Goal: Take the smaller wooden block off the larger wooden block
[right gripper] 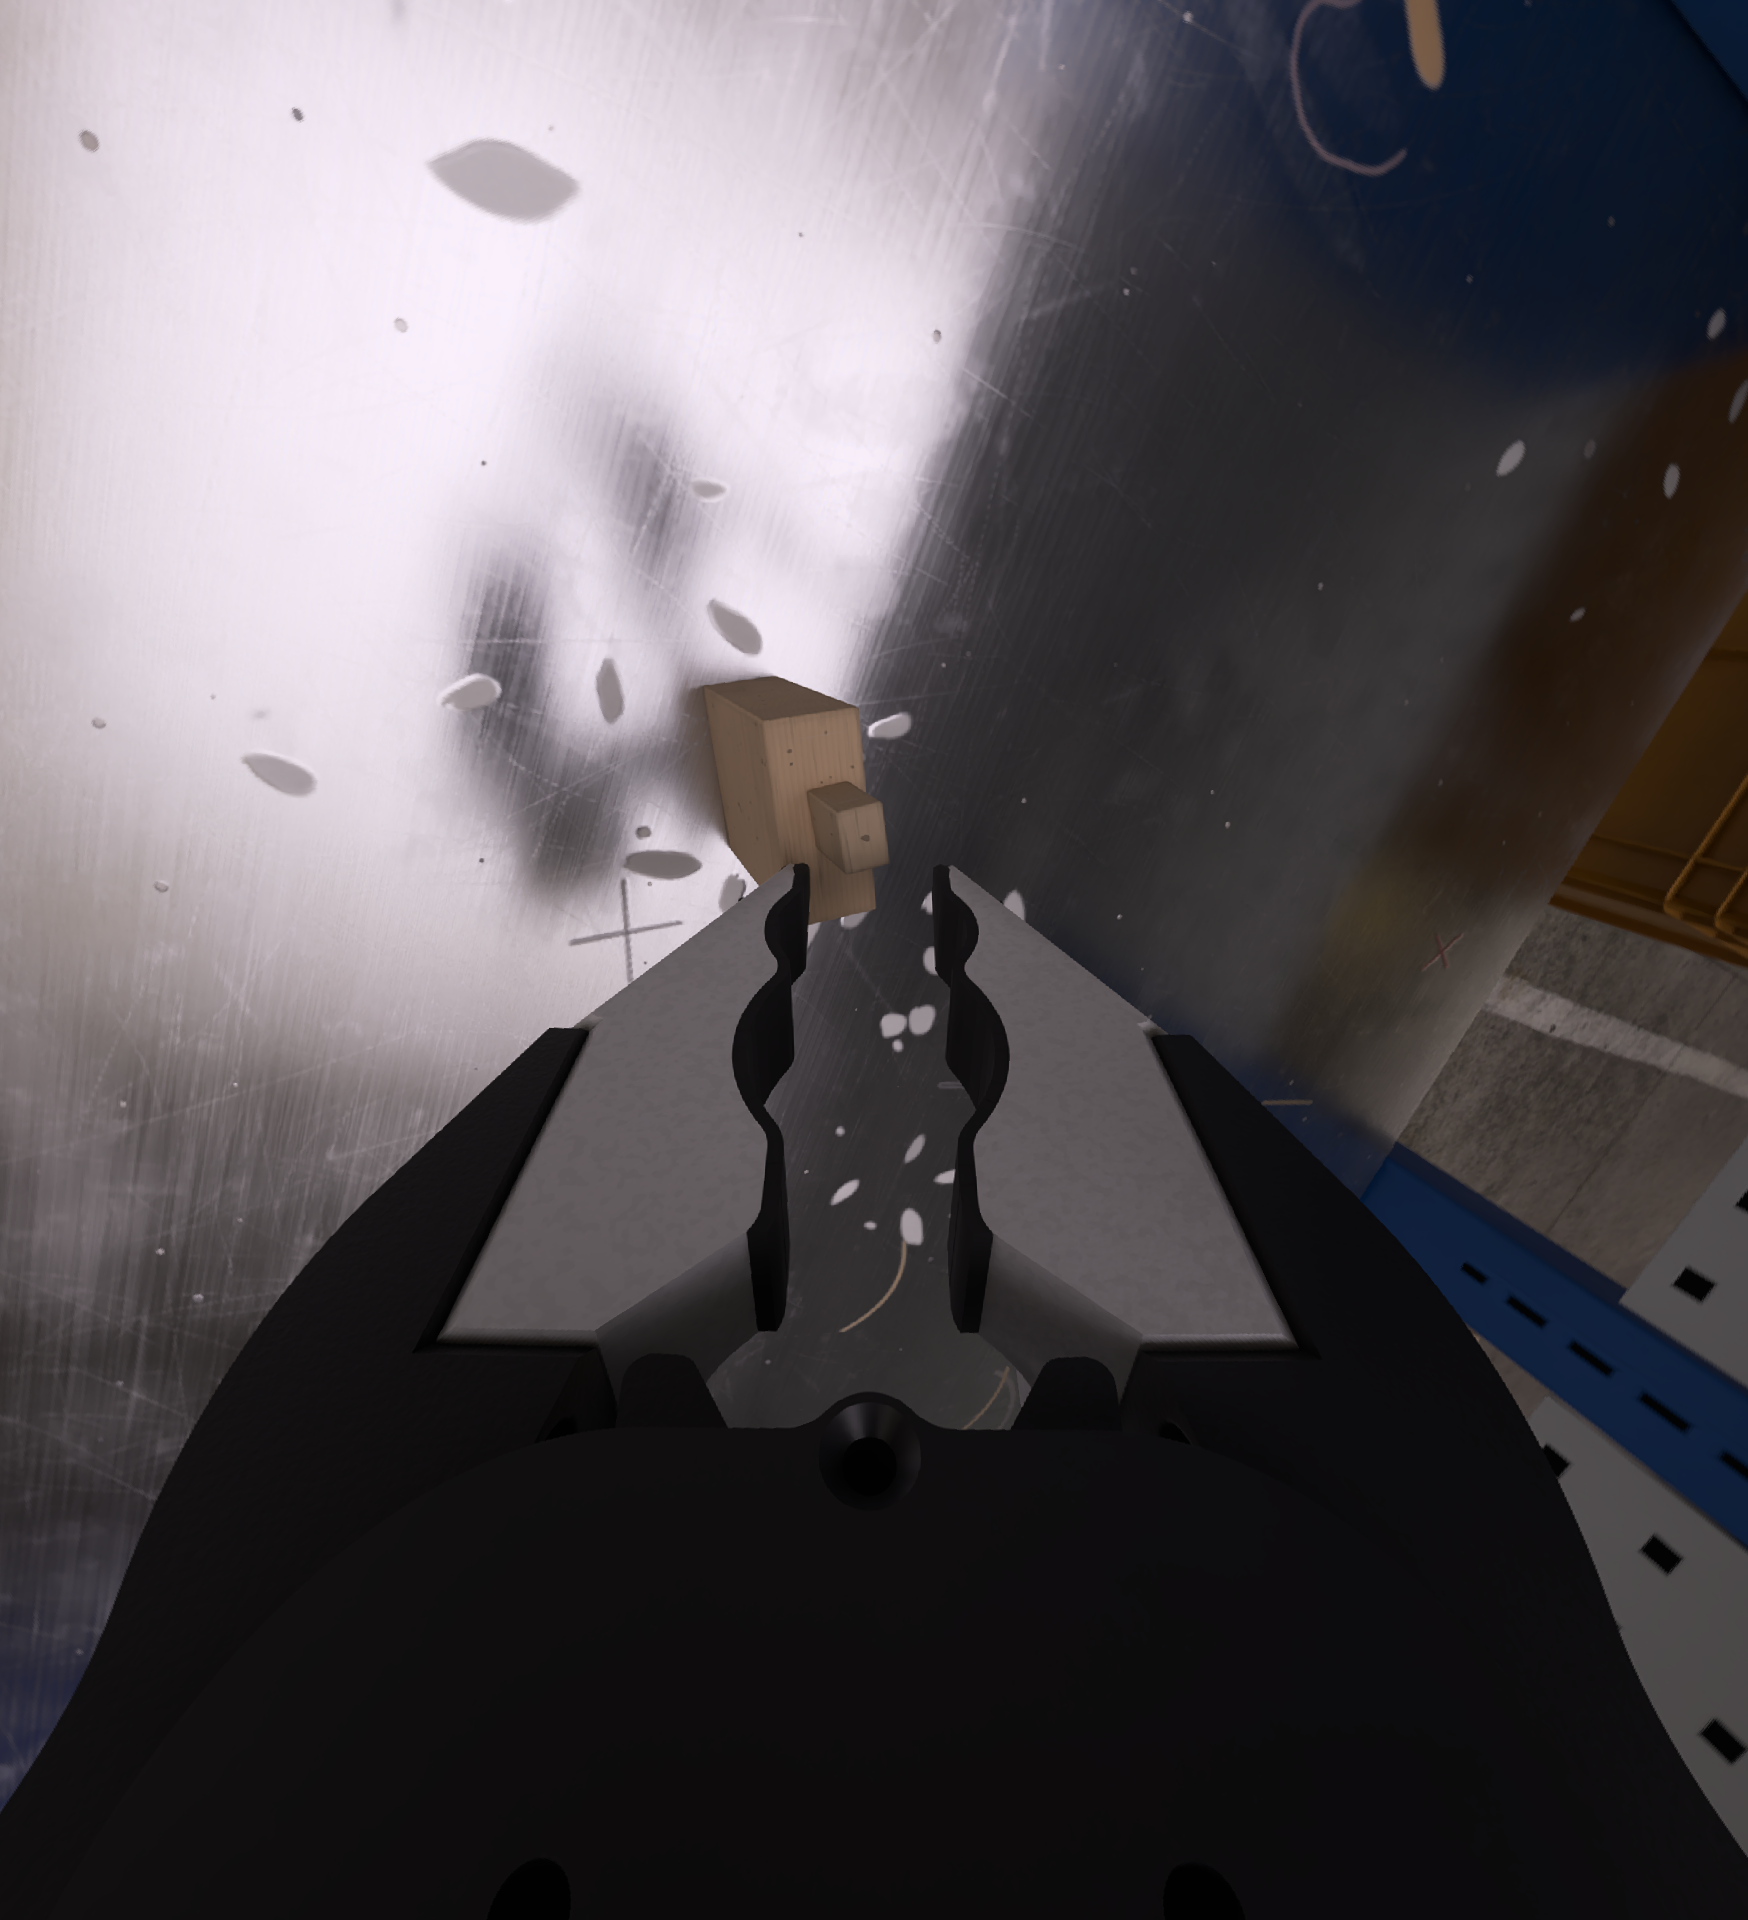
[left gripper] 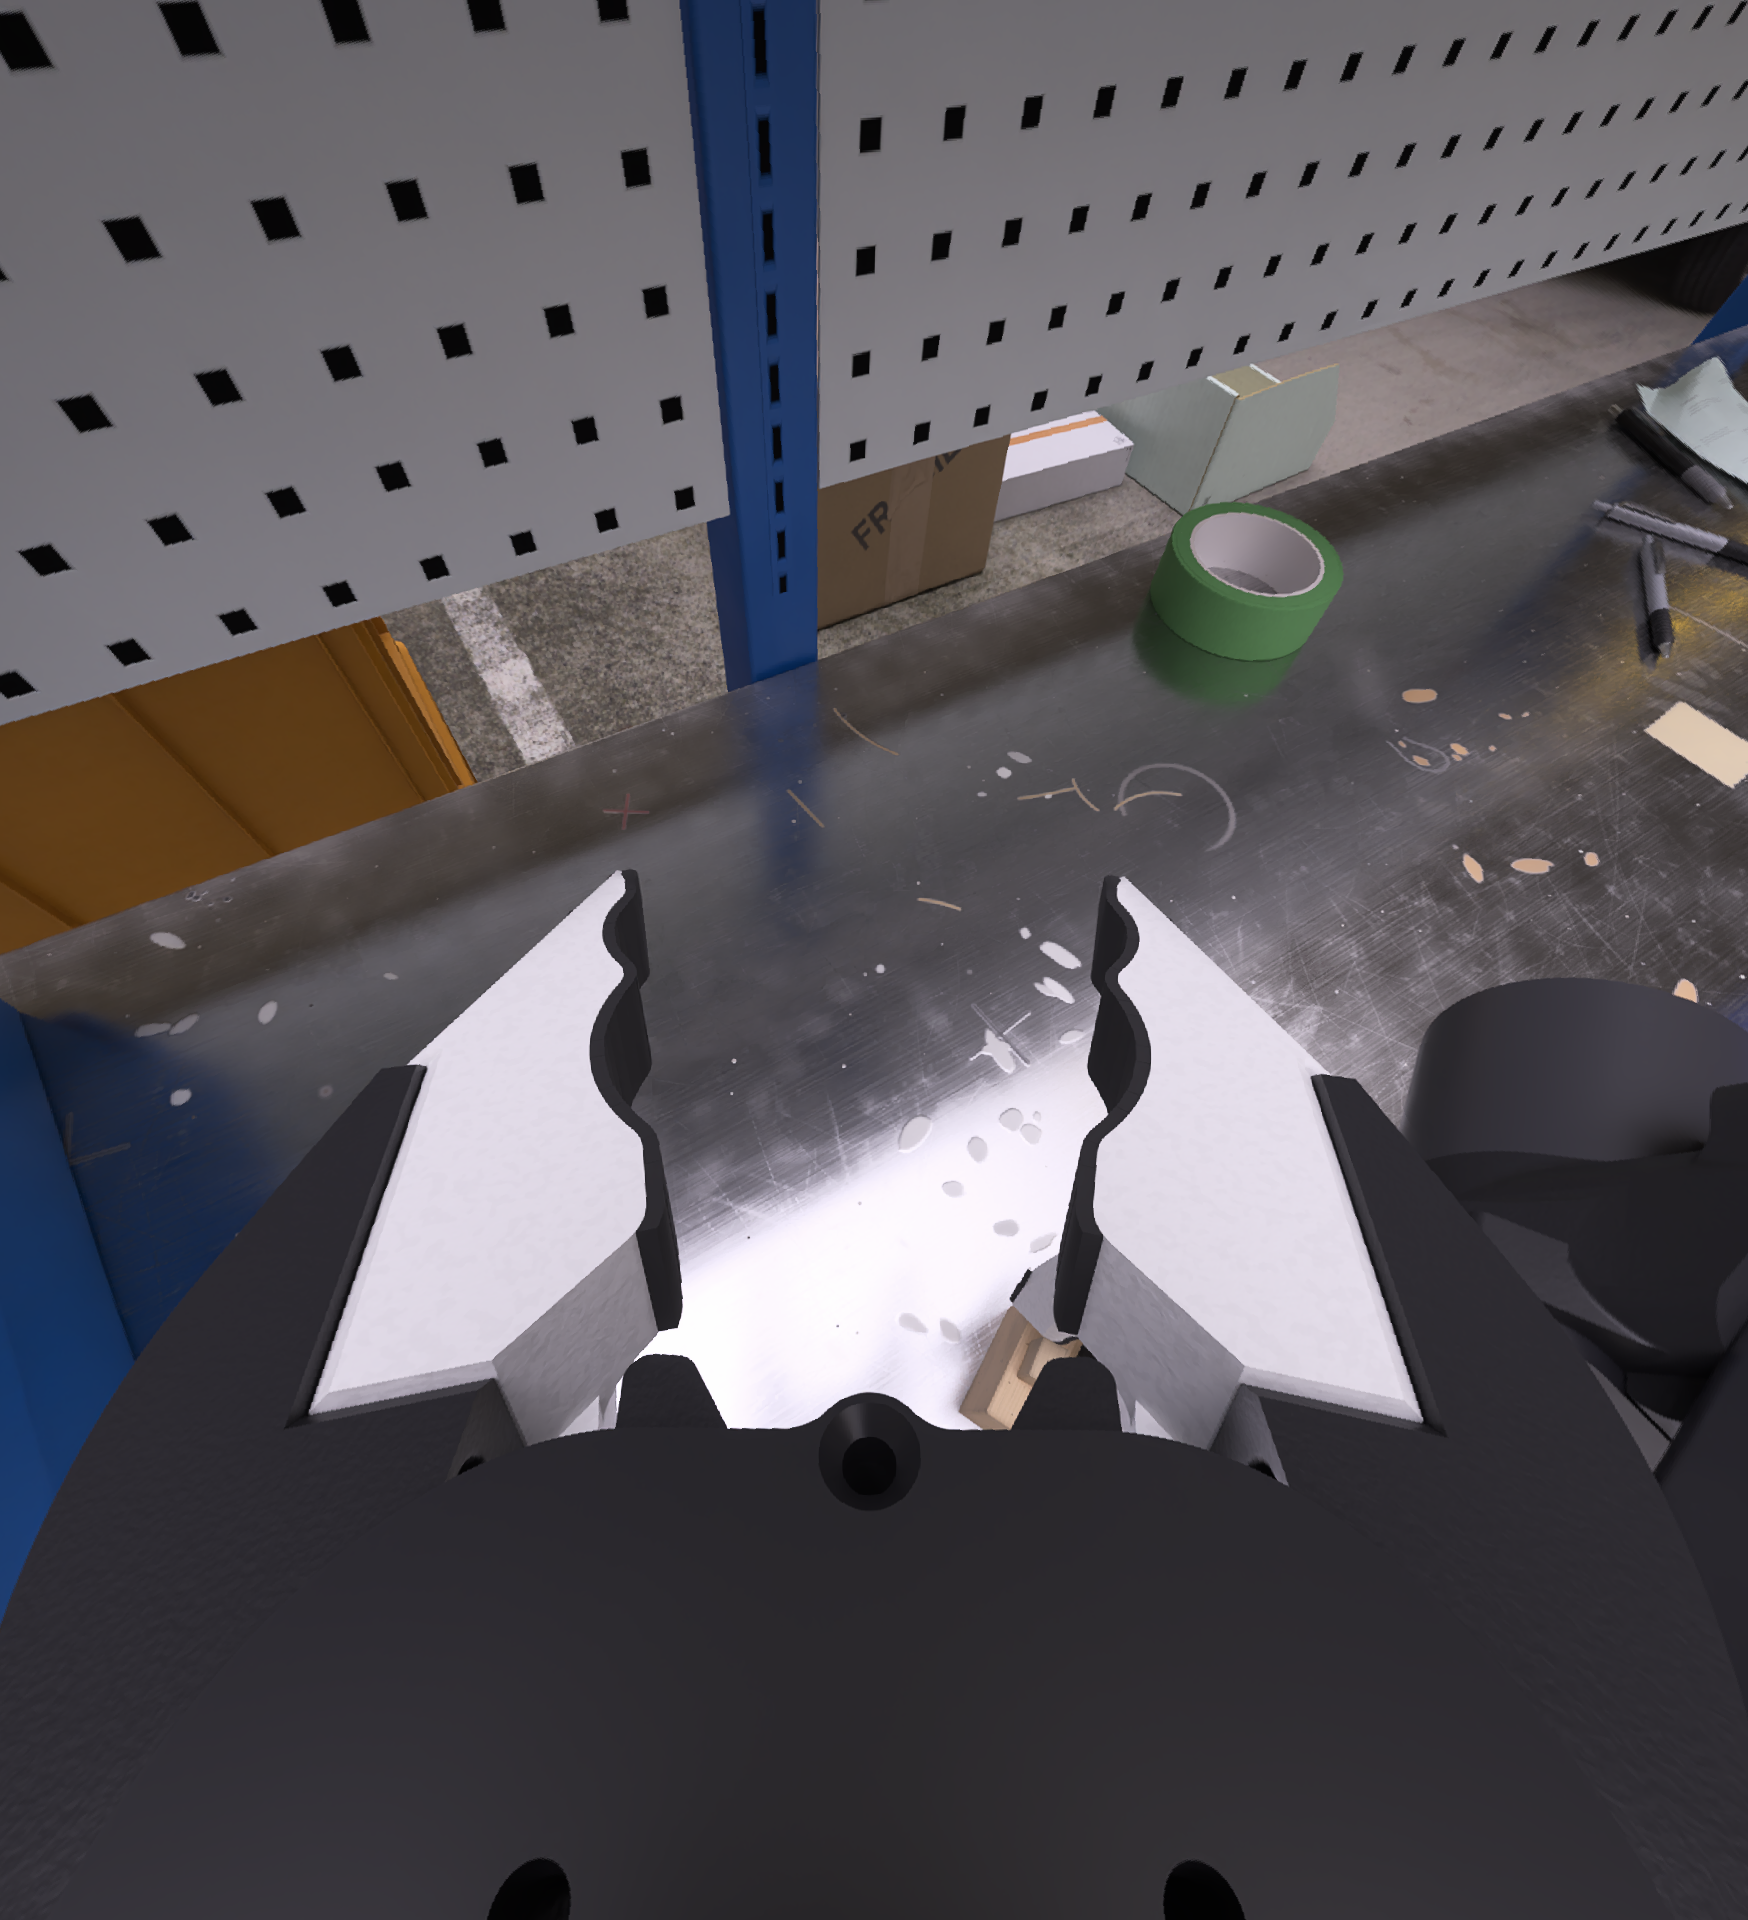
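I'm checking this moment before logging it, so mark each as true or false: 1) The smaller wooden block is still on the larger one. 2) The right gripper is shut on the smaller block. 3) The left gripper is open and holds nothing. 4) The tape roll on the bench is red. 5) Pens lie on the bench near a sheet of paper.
1) True: the smaller wooden block sits on the larger wooden block.
2) False: the right gripper is open, its tips just short of the smaller block.
3) True: the left gripper is open over bare bench.
4) False: the tape roll is green.
5) True: pens lie beside a sheet of paper.
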